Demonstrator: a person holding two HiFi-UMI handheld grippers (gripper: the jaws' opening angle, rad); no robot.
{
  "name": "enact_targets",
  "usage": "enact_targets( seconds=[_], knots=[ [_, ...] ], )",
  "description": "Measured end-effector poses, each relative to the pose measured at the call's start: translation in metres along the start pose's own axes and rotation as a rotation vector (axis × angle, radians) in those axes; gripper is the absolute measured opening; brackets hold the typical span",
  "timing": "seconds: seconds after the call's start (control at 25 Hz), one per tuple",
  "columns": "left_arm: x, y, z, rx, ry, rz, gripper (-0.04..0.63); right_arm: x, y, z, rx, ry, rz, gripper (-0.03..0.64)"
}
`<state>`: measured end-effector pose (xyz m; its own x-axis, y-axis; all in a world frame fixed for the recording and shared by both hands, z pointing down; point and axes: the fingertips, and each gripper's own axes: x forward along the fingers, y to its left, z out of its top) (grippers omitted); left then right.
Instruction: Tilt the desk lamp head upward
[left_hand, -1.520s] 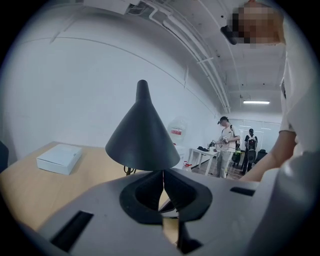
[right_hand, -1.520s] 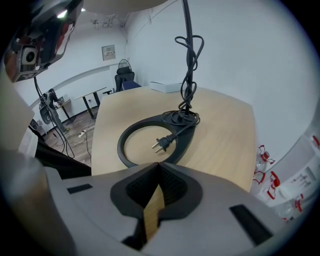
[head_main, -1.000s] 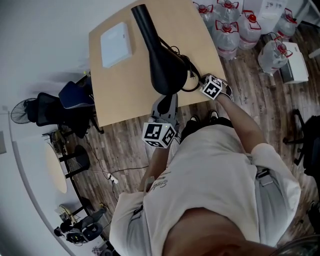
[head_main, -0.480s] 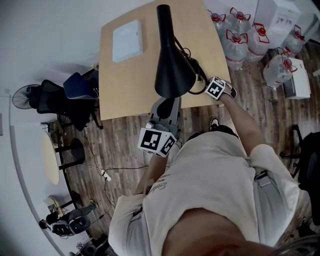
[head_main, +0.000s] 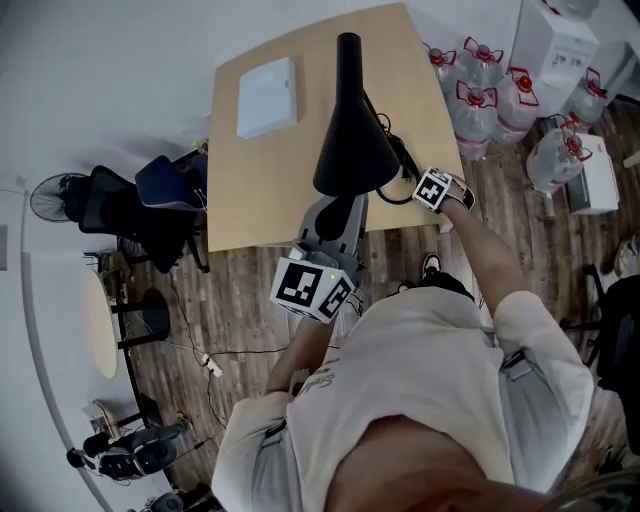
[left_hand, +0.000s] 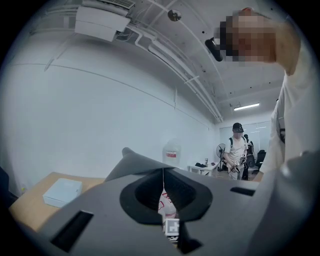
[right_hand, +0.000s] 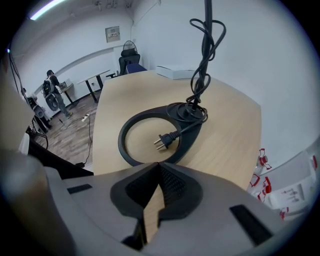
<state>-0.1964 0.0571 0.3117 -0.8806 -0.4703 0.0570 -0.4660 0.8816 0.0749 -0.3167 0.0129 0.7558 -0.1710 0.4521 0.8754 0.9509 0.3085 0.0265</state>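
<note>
Two hand-held grippers (head_main: 343, 203) (head_main: 414, 190), one desk lamp (head_main: 352, 145)

Wood-plank floor (head_main: 240, 280), white wall (head_main: 100, 80), tan table (head_main: 260, 190), water jugs (head_main: 478, 90).

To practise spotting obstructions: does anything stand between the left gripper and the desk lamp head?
Nothing visible does. In the head view the left gripper sits right below the wide rim of the lamp head, with no object between them.

Head view: high overhead, steeply down on desk (head_main: 260, 190). Left gripper view: low at desk edge, pitched up at wall (left_hand: 100, 110) and ceiling (left_hand: 200, 60). Right gripper view: close, low over desk, facing lamp base (right_hand: 121, 142). Head and left views share white box (head_main: 267, 97).
</note>
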Motion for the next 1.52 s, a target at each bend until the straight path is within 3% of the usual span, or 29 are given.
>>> enact_targets(
  seconds=[0.52, 0.84, 1.24, 1.52],
  knots=[
    [0.015, -0.008, 0.066, 0.095, -0.026, -0.037, 0.015, 0.003, 0.006, -0.006, -0.103, 0.046, -0.018, -0.003],
    [0.016, -0.005, 0.082, 0.124, -0.035, -0.043, 0.015, 0.003, 0.007, -0.004, -0.127, 0.066, -0.022, -0.003],
    [0.012, -0.007, 0.081, 0.117, -0.097, -0.069, 0.016, 0.002, 0.002, -0.003, -0.087, 0.065, -0.054, -0.005],
    [0.001, -0.007, 0.047, 0.062, -0.035, -0.093, 0.017, -0.014, 0.015, -0.006, -0.020, -0.090, -0.173, -0.005]
  ],
)
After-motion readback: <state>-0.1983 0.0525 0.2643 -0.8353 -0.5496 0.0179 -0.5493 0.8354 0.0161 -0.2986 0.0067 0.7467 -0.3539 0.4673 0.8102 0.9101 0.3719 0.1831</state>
